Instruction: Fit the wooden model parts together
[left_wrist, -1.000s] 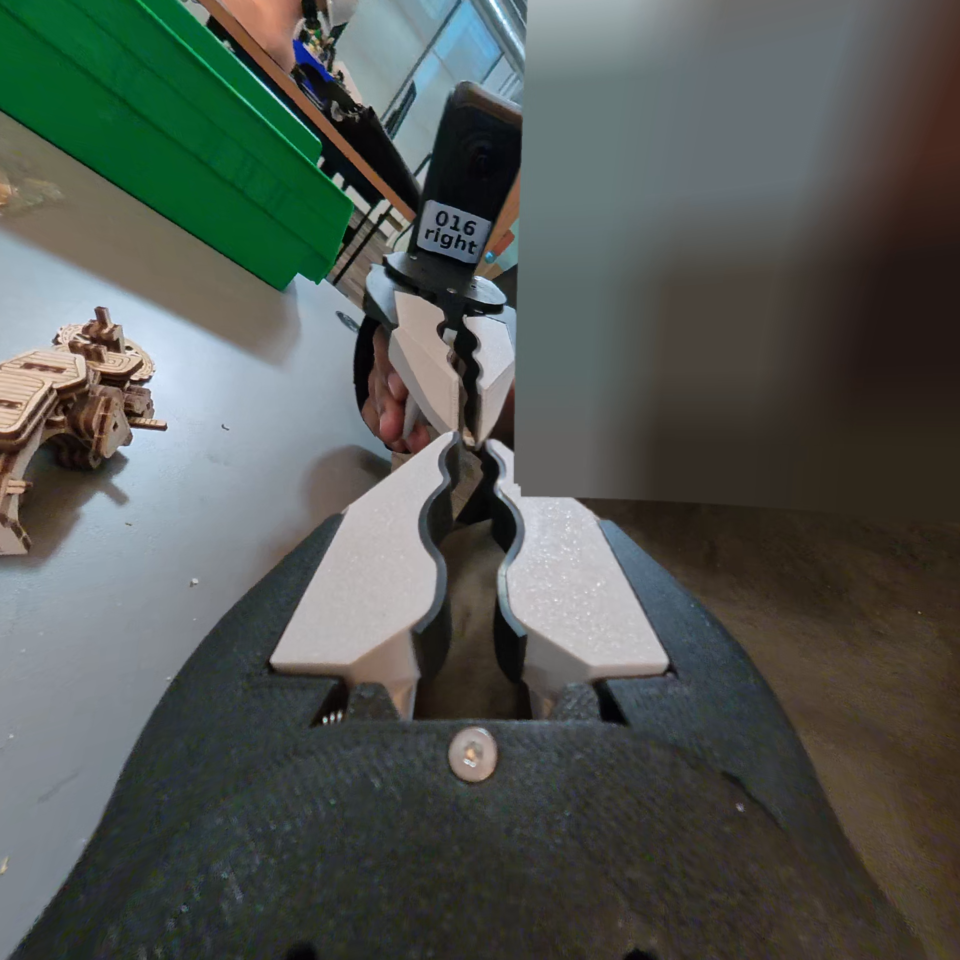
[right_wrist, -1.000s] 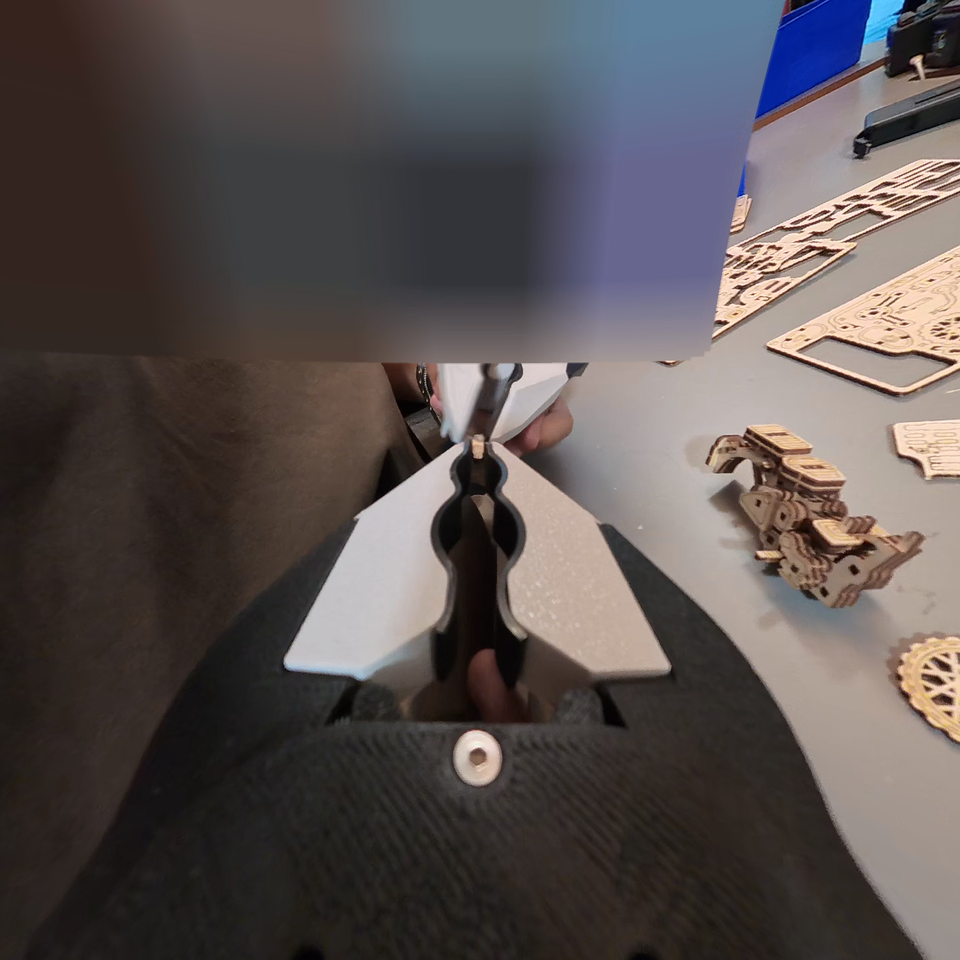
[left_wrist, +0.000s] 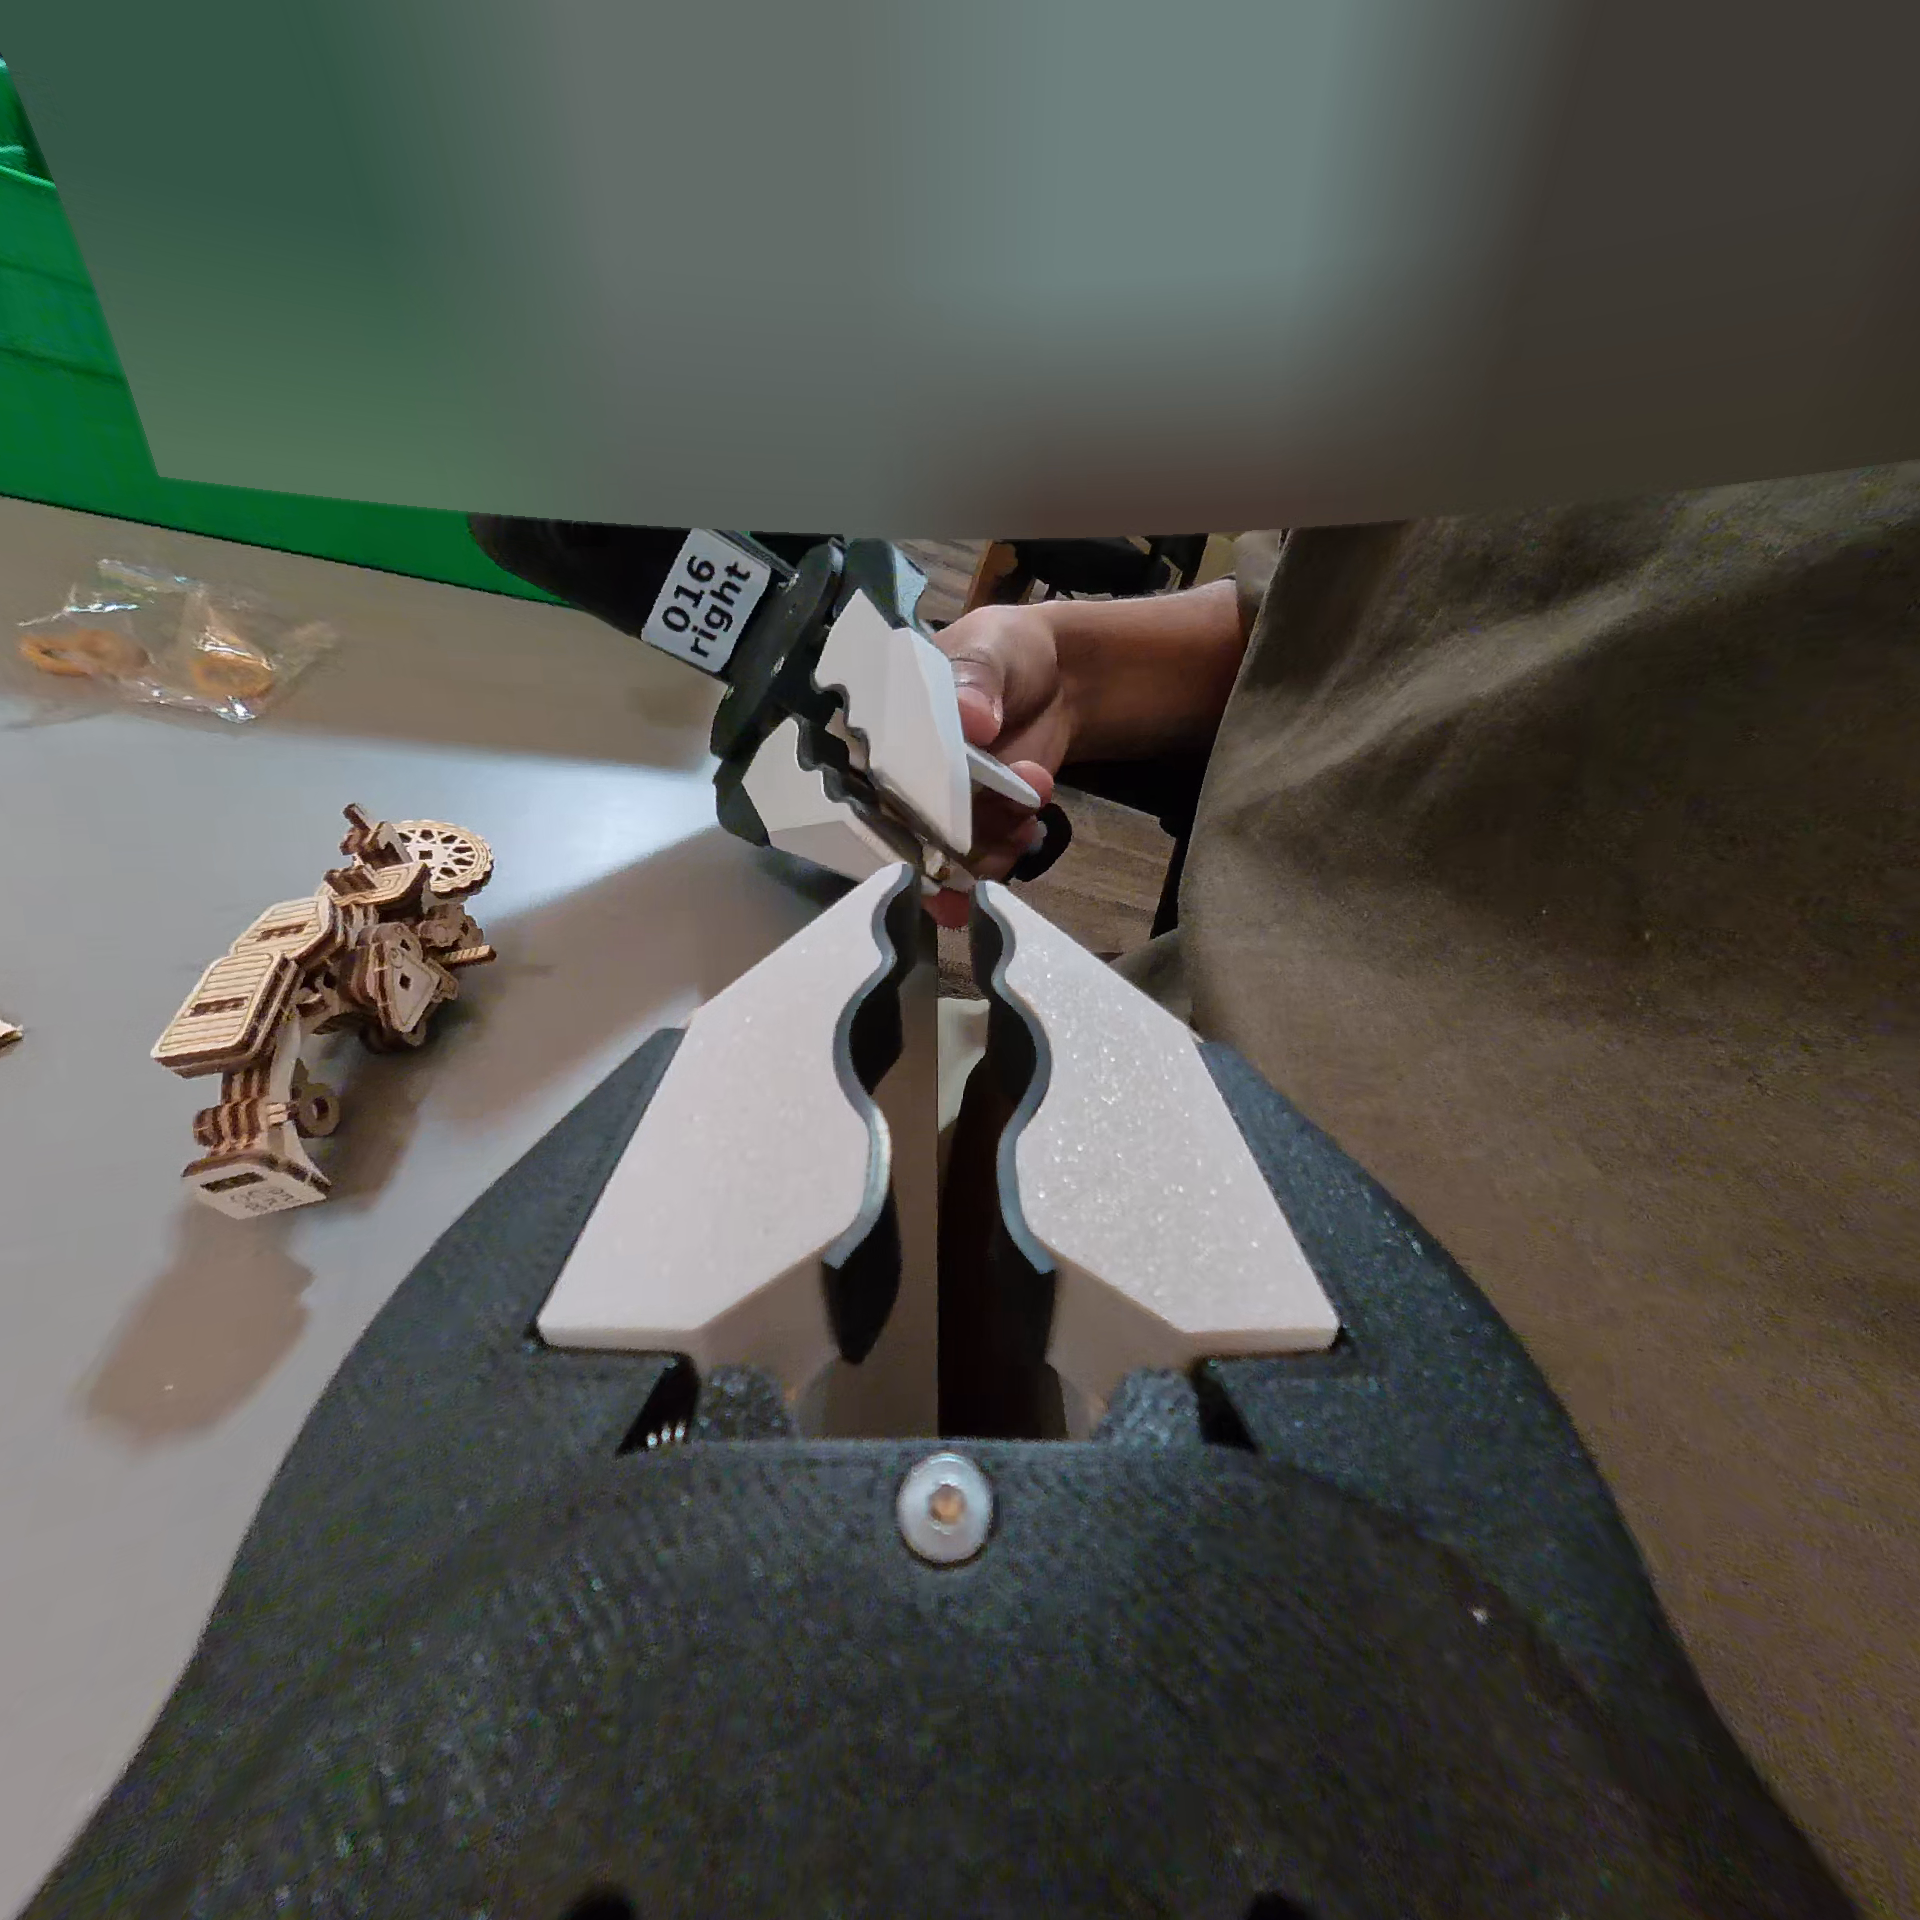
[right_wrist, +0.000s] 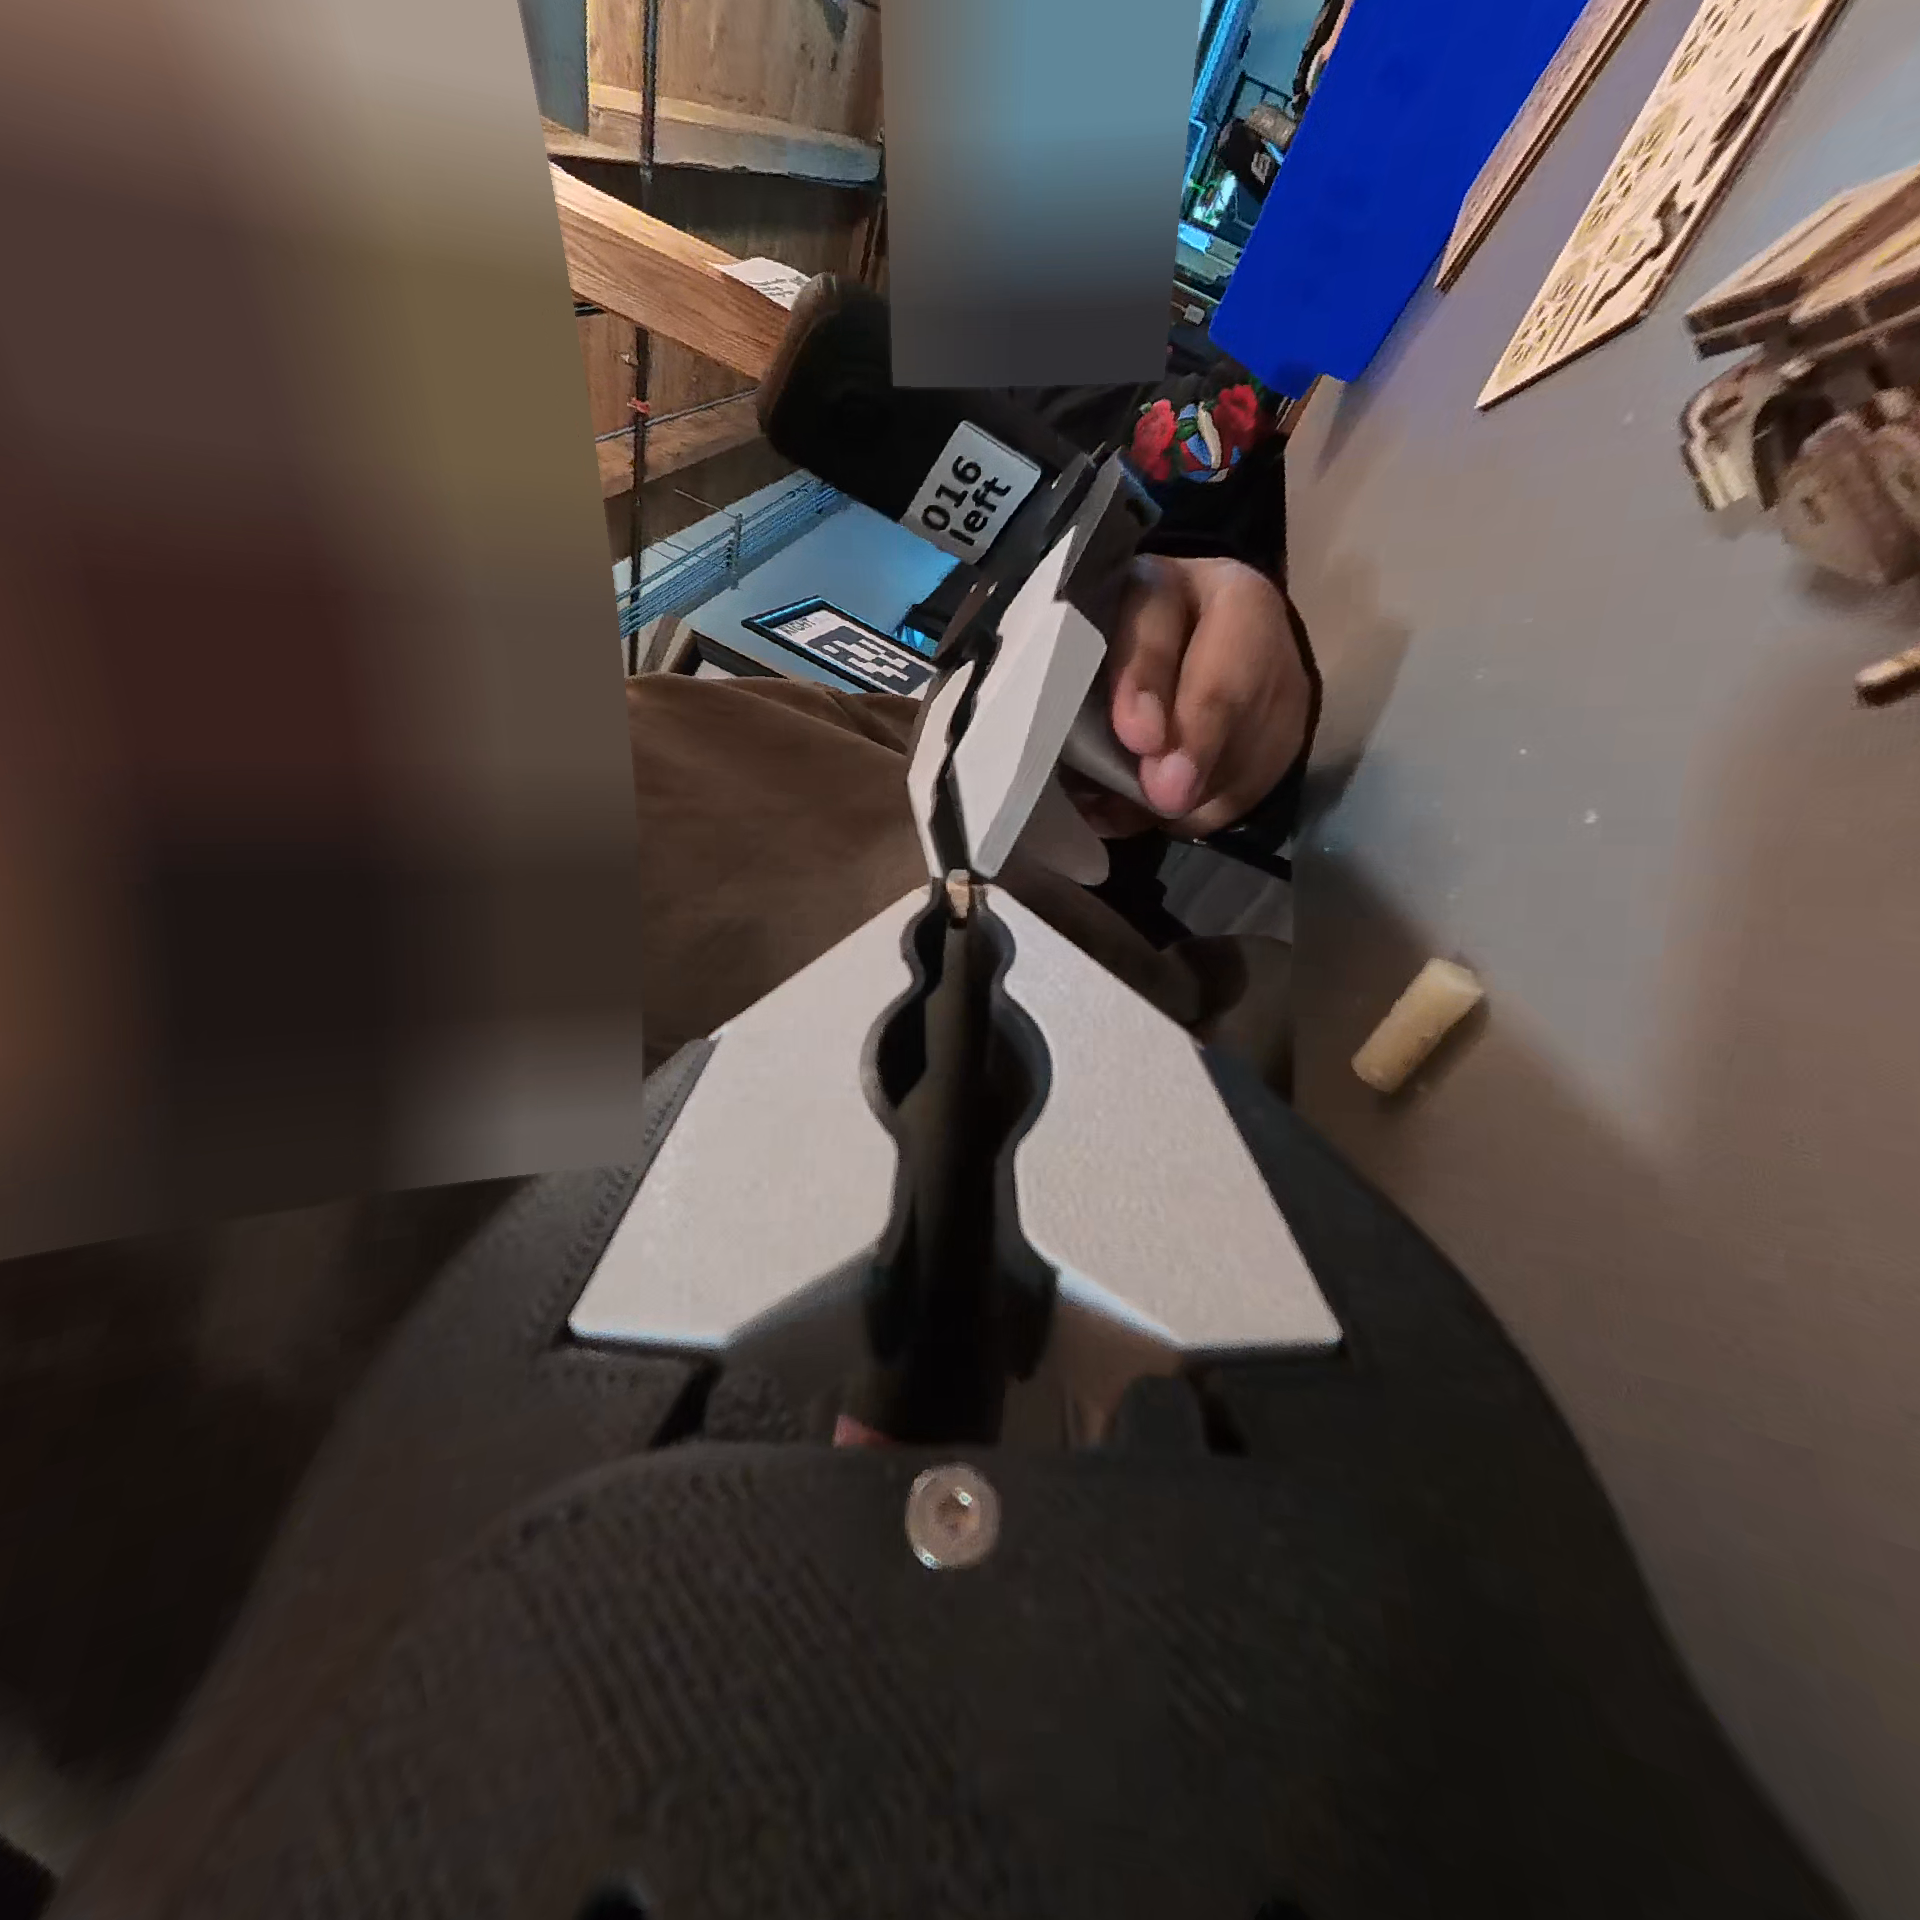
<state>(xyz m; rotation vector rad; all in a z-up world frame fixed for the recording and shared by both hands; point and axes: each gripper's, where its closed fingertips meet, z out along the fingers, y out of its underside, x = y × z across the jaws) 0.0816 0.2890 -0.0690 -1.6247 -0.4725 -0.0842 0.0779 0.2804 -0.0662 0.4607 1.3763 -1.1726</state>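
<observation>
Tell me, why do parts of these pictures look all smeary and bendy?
Left wrist view: the smooth patch on top was added later to hide someone; the wooden model is sharp, with a soft shadow. Right wrist view: more added patches; the wide lens tilts the table, and the wooden model near the edge is blurry.

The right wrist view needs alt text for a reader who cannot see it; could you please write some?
The right gripper, white-fingered on a black body, pinches a tiny tan wooden piece at its tips, meeting the tips of the hand-held left gripper opposite. To the right lie a grey table, a pale cylindrical block, a blurred brown wooden model and laser-cut wooden sheets.
</observation>
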